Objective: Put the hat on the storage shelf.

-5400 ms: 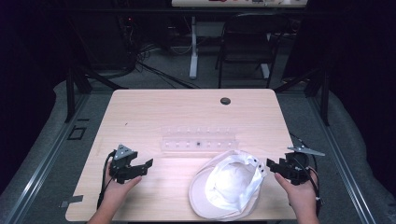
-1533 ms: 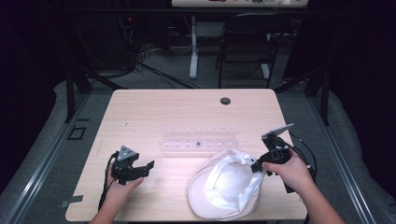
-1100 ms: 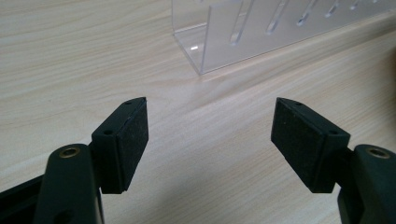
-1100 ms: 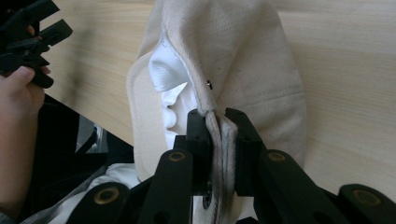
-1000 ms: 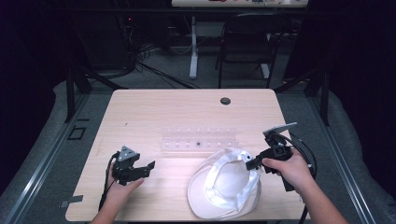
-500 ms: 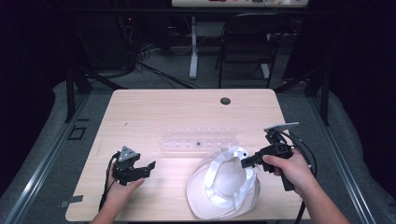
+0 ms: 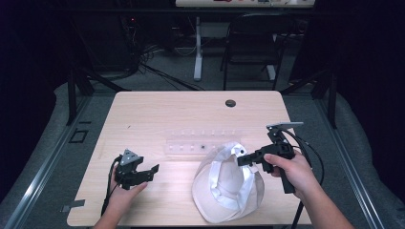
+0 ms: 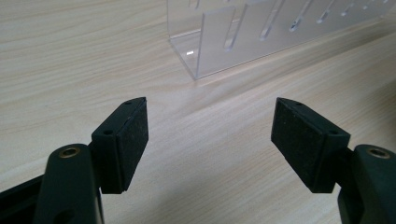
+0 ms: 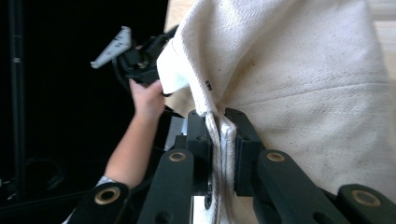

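clear rack [image 7: 203, 141] just behind the hat [image 7: 229, 183] (touching its rim).

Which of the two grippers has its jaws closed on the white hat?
The right gripper: its jaws pinch the edge of the white hat. The left gripper rests apart on the table, jaws open and empty.

Clear acrylic rack [image 7: 203, 141] lies mid-table [image 7: 157, 109]; a black grommet [image 7: 230, 103] sits near the far edge; folding chair [image 7: 250, 50] beyond.

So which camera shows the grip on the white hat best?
The right gripper view: the right gripper pinches the white hat at its seam. The high view shows the hat whole, grip tiny.
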`<state>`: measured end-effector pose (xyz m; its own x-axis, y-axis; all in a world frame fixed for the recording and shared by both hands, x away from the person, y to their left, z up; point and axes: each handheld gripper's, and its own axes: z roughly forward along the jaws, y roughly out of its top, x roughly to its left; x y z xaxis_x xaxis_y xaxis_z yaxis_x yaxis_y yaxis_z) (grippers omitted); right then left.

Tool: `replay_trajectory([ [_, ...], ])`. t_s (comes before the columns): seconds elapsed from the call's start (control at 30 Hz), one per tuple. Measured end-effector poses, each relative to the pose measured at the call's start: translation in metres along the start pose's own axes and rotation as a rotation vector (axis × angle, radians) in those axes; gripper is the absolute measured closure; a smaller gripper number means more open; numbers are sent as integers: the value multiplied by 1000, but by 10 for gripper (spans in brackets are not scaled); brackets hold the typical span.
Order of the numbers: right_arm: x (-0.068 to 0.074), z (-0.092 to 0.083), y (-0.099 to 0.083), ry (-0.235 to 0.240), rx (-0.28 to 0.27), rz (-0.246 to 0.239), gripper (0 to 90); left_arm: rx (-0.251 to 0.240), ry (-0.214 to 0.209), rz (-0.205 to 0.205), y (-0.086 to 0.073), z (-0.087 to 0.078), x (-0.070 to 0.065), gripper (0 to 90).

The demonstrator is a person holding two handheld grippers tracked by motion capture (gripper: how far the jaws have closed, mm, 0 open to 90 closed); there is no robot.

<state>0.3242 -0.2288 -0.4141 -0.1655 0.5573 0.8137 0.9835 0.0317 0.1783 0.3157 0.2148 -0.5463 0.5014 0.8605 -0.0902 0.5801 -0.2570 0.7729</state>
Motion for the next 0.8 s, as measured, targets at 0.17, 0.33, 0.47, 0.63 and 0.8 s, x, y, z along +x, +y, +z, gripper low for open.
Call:
replay_trajectory([
  [0.17, 15, -3, 0, 28, -37, -37, 811, -11, 4, 11, 0, 0, -2, 276],
  [0.33, 25, -11, 4, 56, -77, -50, 812, -50, 6, 16, 1, -4, -3, 291],
  [0.47, 27, -16, 8, 70, -107, -45, 812, -67, -1, 17, 2, -6, -8, 325],
  [0.63, 30, -20, 18, 105, -144, -23, 812, -80, -20, 55, 3, -7, -19, 349],
  [0.8, 39, -19, 27, 131, -164, -19, 813, -85, -29, 88, 4, -5, -30, 349],
])
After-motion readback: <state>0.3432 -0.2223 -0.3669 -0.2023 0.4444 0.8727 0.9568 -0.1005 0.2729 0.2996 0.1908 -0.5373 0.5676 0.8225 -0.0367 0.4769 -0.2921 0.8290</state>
